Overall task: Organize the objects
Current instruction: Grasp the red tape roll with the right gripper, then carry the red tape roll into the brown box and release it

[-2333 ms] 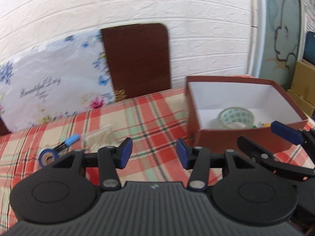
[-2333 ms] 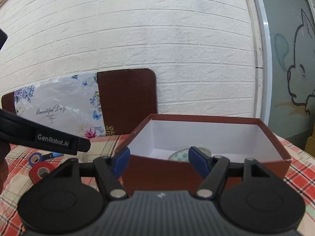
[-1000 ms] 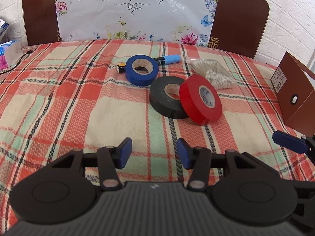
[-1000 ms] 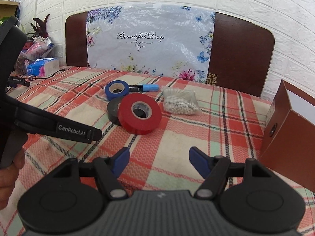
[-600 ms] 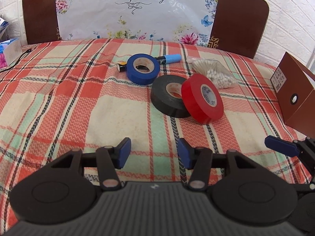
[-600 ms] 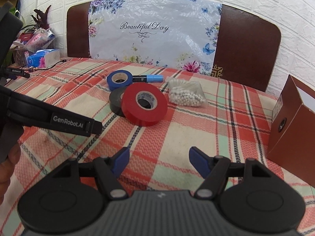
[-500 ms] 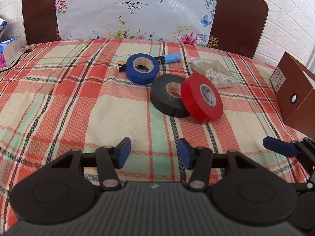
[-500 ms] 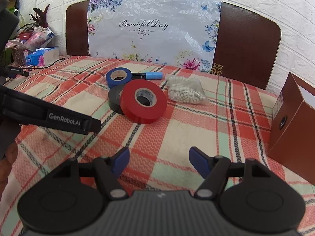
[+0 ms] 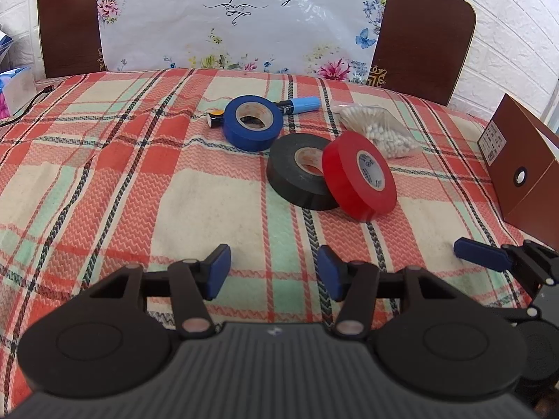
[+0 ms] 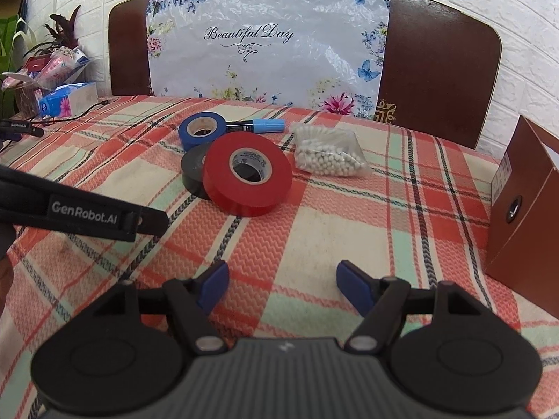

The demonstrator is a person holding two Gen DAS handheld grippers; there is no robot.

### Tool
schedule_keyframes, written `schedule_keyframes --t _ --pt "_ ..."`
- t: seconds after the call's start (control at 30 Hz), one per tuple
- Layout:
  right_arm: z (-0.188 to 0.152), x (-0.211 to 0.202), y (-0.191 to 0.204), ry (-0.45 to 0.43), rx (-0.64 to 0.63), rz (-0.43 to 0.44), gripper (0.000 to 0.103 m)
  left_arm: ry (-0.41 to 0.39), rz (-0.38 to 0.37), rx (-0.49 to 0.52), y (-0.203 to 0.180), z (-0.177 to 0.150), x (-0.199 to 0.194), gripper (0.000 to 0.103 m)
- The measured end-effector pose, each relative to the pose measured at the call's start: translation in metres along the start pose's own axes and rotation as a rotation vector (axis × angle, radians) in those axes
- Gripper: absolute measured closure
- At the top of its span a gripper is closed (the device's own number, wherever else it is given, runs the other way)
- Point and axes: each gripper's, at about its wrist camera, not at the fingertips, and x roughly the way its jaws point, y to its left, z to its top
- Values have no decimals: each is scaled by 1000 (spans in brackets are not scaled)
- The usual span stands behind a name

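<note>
Both of my tools are empty right now; the left gripper [image 9: 273, 271] sits at the lower centre of its frame with its fingers moderately apart over bare tablecloth [image 9: 104, 181], and the right gripper [image 10: 281, 284] has its jaws a little wider and opening, nothing between them.

The things I have to sort lie in a clump at mid-frame: the red tape roll [image 10: 248, 174] leans tilted against the black tape roll [image 9: 297, 179]; the blue tape roll [image 9: 252, 126] lies just behind, on top of the blue-capped marker [image 10: 256, 126]; the bag of cotton swabs [image 10: 328, 153] lies to the right.

My worry is the red roll; it is propped on its edge, so a nudge from one finger could send it rolling or flopping off the black one; my present gap looks too narrow to span a roll across its face.

The brown box [image 10: 520, 206] at the right edge of the frame sits close to my right tool, so a careless swing could clip its wall; the slack bag may slip from the pads.
</note>
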Motion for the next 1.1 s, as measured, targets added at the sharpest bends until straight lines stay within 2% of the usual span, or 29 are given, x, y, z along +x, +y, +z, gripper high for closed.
schedule_keyframes --t 0.13,0.27,0.4,0.53,0.57,0.6,0.63,0.67,0.8,0.97,1.1 --pt "2 5 -1 -4 5 8 31 3 -13 -10 3 2 0 44" --pt "10 12 2 -17 -29 25 31 -2 -124 -129 24 21 -1 43" --pt "25 27 9 -35 -67 57 31 -27 -178 -143 23 46 0 41" --pt "43 48 15 -34 -70 90 18 -15 -215 -118 6 64 14 41" --pt "46 53 15 -32 -68 103 18 -10 -226 -110 1 66 18 41" --pt "49 57 16 -30 -64 116 20 -3 -230 -100 -4 67 22 44" --pt "52 60 15 -26 -58 136 23 16 -235 -83 -8 66 28 63" --pt "52 59 14 -30 -49 141 30 40 -214 -69 -11 65 33 74" --pt "45 38 0 -61 8 123 32 29 -273 -65 -21 61 17 80" --pt "38 -16 -33 -190 11 -2 32 -49 -369 29 -79 75 -20 80" --pt "36 -51 -83 -283 12 -161 32 -110 -455 136 -152 87 -33 80"
